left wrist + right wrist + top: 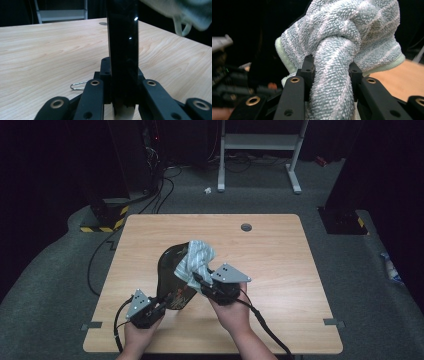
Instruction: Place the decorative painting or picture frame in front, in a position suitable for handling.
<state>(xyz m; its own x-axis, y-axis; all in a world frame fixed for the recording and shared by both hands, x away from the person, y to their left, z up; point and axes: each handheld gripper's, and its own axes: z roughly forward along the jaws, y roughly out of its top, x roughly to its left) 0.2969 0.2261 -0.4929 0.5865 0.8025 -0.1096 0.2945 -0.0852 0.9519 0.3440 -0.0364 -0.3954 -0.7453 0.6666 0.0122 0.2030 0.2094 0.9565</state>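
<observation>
Though its label stays unreadable, dark bottle (pixel 172 275) in left tongs (pixel 161 306), towel (pixel 196 260) in right tongs (pixel 199 281).

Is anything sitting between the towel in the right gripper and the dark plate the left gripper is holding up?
Nothing visible does. The right gripper is shut on the striped towel, which already lies against the face of the dark plate. The left gripper clamps the plate's lower edge, out of the towel's way.
</observation>
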